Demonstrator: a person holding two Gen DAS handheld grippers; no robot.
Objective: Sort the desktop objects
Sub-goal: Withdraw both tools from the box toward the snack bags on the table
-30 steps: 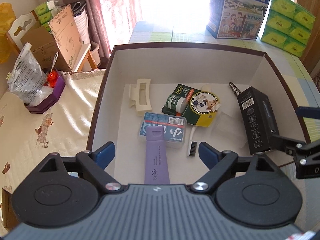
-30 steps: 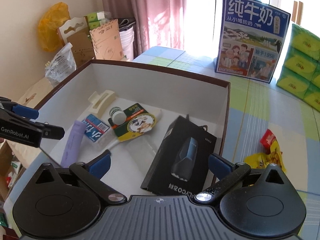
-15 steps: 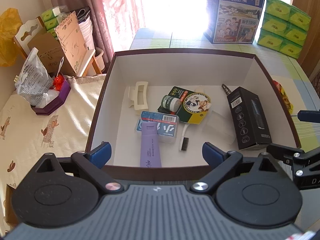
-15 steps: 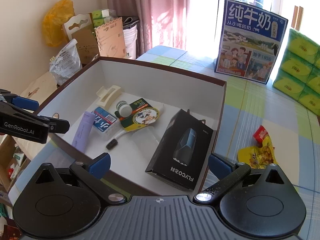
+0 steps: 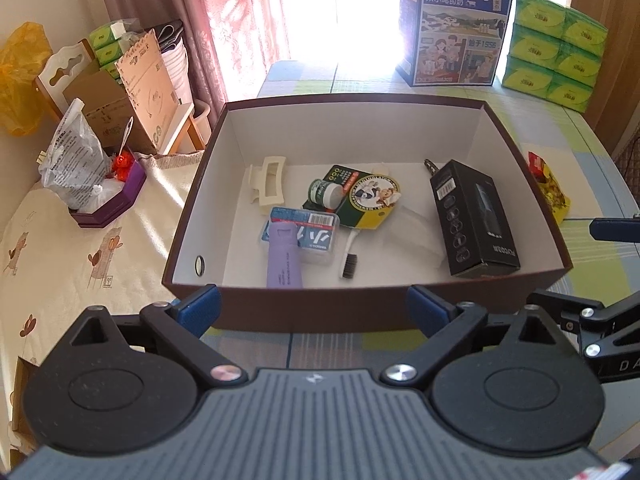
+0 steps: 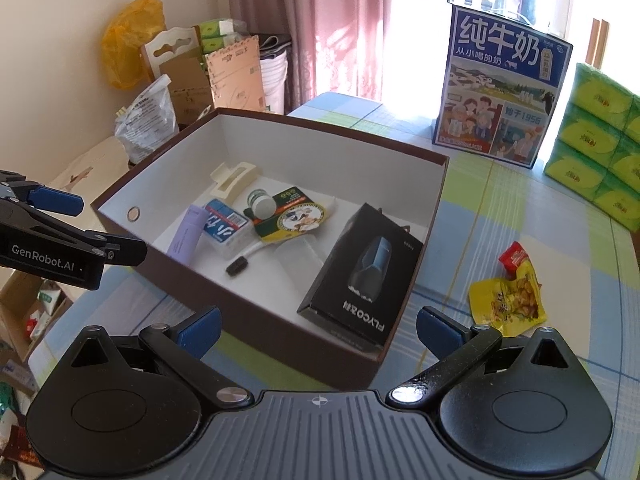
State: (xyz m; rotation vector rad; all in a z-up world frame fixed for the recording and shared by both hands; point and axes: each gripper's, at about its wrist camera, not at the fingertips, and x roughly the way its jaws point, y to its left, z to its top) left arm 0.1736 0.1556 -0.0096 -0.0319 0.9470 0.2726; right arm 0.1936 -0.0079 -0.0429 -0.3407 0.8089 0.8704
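A brown box (image 5: 360,308) (image 6: 280,336) with white inside stands on the checked table. Inside lie a cream hair claw (image 5: 267,184) (image 6: 234,178), a purple tube (image 5: 283,258) (image 6: 184,236), a blue floss case (image 5: 308,234) (image 6: 222,222), a green-capped jar on a card (image 5: 354,196) (image 6: 288,216), a small brush (image 5: 349,258) (image 6: 242,262) and a black shaver box (image 5: 474,220) (image 6: 362,276). My left gripper (image 5: 314,304) (image 6: 92,224) hangs open in front of the box's near wall, holding nothing. My right gripper (image 6: 318,326) (image 5: 580,264) is open and empty at the box's right corner.
A yellow and red snack packet (image 6: 510,292) (image 5: 550,188) lies on the table right of the box. A blue milk carton (image 5: 456,24) (image 6: 500,92) and stacked green tissue packs (image 5: 556,64) (image 6: 604,152) stand behind. Cardboard, bags and a purple tray (image 5: 110,204) crowd the left.
Both grippers have drawn back and up from over the box to outside its near wall. They stay open. The things in the box have not moved.
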